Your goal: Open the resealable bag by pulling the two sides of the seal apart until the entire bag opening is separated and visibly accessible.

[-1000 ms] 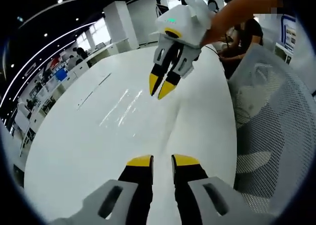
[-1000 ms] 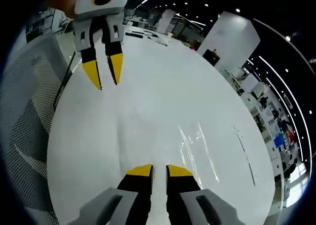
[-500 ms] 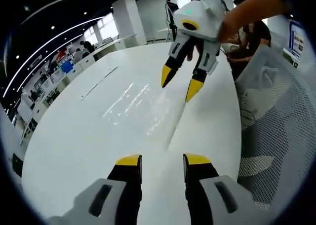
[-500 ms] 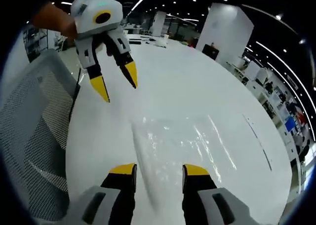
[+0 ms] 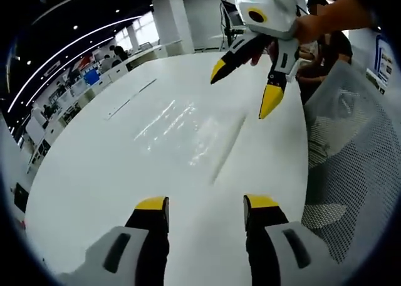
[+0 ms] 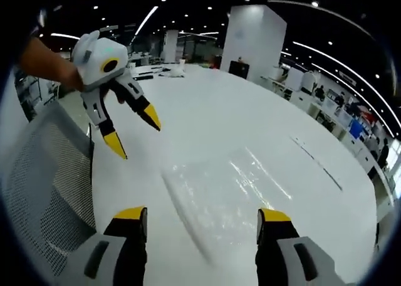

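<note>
A clear resealable bag [image 5: 202, 137] lies flat on the white table [image 5: 100, 185], its seal strip a long straight ridge. In the right gripper view the bag [image 6: 235, 192] lies just beyond my own jaws. My left gripper [image 5: 205, 204] is open, jaws wide, nothing between them, short of the bag's near end. My right gripper [image 6: 203, 215] is open too, above the near part of the bag. Each gripper also shows from the other side: the right gripper [image 5: 246, 89] hangs open above the bag's far end, and the left gripper [image 6: 136, 132] hovers open at the left.
A white mesh chair [image 5: 351, 167] stands against the table's edge; the chair [image 6: 47, 192] is at the left in the right gripper view. A seated person [image 5: 326, 47] is at the far end. A dark seam [image 6: 316, 164] crosses the tabletop beyond the bag.
Both grippers went from nearly shut to wide open and drew back from each other. The bag, held stretched between them before, now lies loose on the table.
</note>
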Tool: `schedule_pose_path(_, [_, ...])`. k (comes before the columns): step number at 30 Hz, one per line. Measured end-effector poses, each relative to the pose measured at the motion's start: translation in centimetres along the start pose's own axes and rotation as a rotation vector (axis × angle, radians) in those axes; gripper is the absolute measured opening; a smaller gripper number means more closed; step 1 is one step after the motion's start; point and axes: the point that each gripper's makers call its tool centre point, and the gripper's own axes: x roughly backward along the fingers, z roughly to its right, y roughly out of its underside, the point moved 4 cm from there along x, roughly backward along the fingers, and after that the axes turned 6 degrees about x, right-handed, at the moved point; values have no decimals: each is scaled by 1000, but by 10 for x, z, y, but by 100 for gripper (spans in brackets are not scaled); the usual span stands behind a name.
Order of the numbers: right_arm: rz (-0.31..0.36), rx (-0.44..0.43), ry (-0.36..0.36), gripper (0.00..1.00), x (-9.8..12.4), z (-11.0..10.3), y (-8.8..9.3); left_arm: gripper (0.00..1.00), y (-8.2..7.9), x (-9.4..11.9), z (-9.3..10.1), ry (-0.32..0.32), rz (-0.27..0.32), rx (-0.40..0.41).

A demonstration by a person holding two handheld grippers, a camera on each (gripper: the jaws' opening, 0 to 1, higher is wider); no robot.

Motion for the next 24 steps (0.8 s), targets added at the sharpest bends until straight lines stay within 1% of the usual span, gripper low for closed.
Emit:
schedule_pose_path(3, [20,-82,16,81,5,-3,6,59,1,0,0,-11,-2,17])
schedule_pose_path(5, [25,-106,22,83,9,-5,11,65,3,2,0,-18,-3,40])
schedule_pose_path(7, [21,-130,25,87,12,-8,15,72,4,3,1,-21,-1,85])
schedule_pose_path(8, [27,-155,29,89,13,-9,18,75,5,3,3,-15,-1,114])
schedule_pose_path(9, [37,-184,41,92,15,-10,19,77,5,4,3,-10,10,137])
schedule_pose_path(11, [53,-250,47,96,19,-12,22,81,6,5,4,-14,10,143])
schedule_pose_path(13, [73,-256,61,99,23,-12,23,83,5,7,6,-13,22,152])
schedule_pose_path(17, [88,-302,83,100,30,-14,27,92,5,8,8,-19,21,155])
schedule_pose_path(19, [91,-318,95,100,33,-15,30,93,4,9,9,-23,26,156])
schedule_pose_path(22, [94,-337,120,100,37,-16,33,97,3,12,7,-44,49,164])
schedule_pose_path(23, [100,-350,129,100,38,-16,34,98,2,13,6,-52,65,175])
schedule_pose_path(24, [105,-380,145,100,39,-16,37,99,2,13,6,-52,72,183])
